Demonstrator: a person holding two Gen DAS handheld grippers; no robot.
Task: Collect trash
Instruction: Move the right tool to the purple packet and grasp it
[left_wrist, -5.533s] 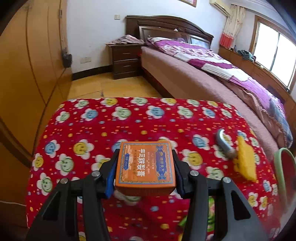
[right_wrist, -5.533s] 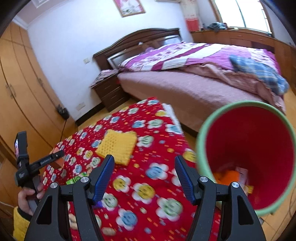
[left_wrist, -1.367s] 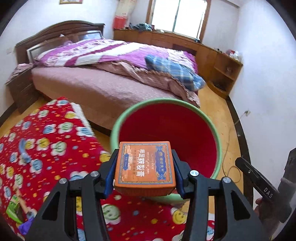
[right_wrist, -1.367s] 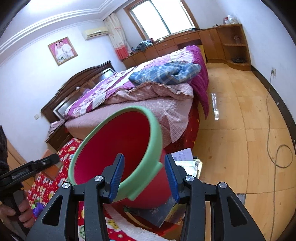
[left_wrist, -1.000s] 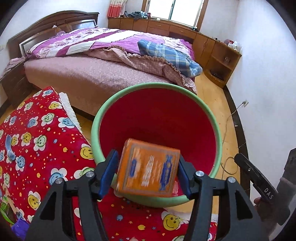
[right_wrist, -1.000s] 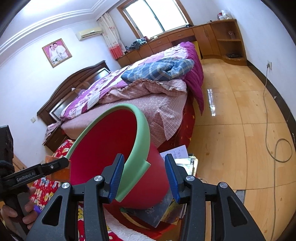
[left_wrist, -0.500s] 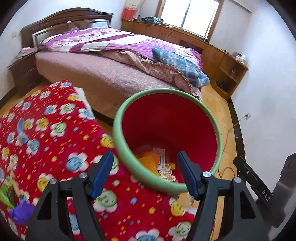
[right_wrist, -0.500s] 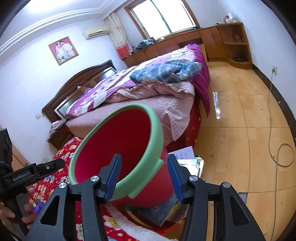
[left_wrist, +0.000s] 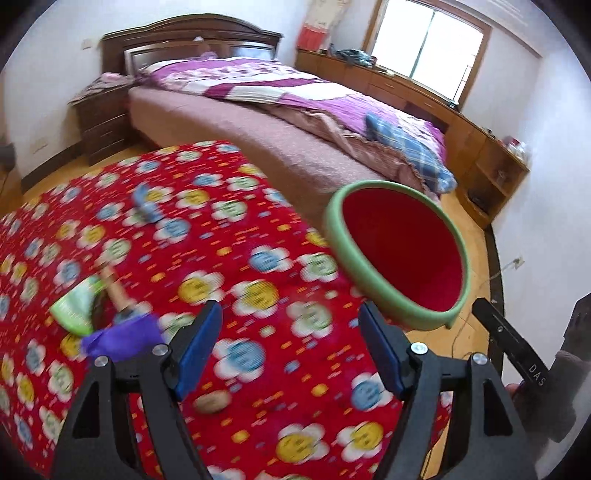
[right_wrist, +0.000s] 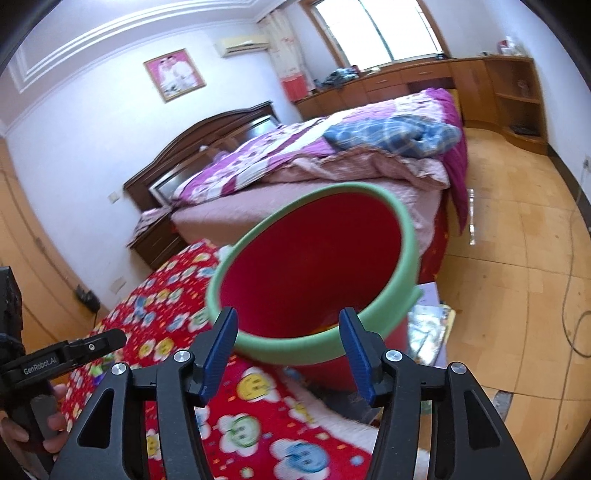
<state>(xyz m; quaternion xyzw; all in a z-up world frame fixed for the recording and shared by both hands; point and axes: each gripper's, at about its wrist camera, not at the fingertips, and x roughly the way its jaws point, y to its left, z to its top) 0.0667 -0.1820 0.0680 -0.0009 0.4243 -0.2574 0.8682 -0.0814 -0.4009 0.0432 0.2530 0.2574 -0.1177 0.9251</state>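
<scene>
The left hand-held gripper (left_wrist: 290, 343) hangs over the tabletop with its blue-padded jaws spread wide and nothing between them. Beneath it lies the red cloth printed with smiling flower faces (left_wrist: 229, 240) that covers the tabletop. A small brown oval lump (left_wrist: 212, 402) sits on the cloth just inside the left finger. Further left, near the cloth's edge, a crumpled purple scrap (left_wrist: 123, 338) lies beside a light green wrapper (left_wrist: 75, 304), with a brown stick-like piece (left_wrist: 116, 290) between them; motion blur hides their detail. A blue curved object (left_wrist: 147, 205) rests further back on the cloth.

The right hand-held gripper (right_wrist: 291, 350) is also open wide and holds nothing, its pads flanking the near rim of the round red plastic bin with a pale green rim (right_wrist: 321, 277). The bin stands just off the tabletop's edge, its mouth tilted toward the cameras; something orange shows at the bottom of its inside, too hidden to name. At the bin's foot, printed papers (right_wrist: 430, 325) lie on the wooden floor (right_wrist: 517, 258).

Beyond the tabletop stands a large bed with a dark wooden headboard (left_wrist: 192, 44), a purple patterned quilt (left_wrist: 280, 85) and a blue checked blanket (left_wrist: 402, 138). A dark nightstand (left_wrist: 99, 122) stands by the headboard, low wooden cabinets (left_wrist: 406, 88) run under the window (left_wrist: 424, 48), and a framed portrait (right_wrist: 174, 74) hangs on the white wall.
</scene>
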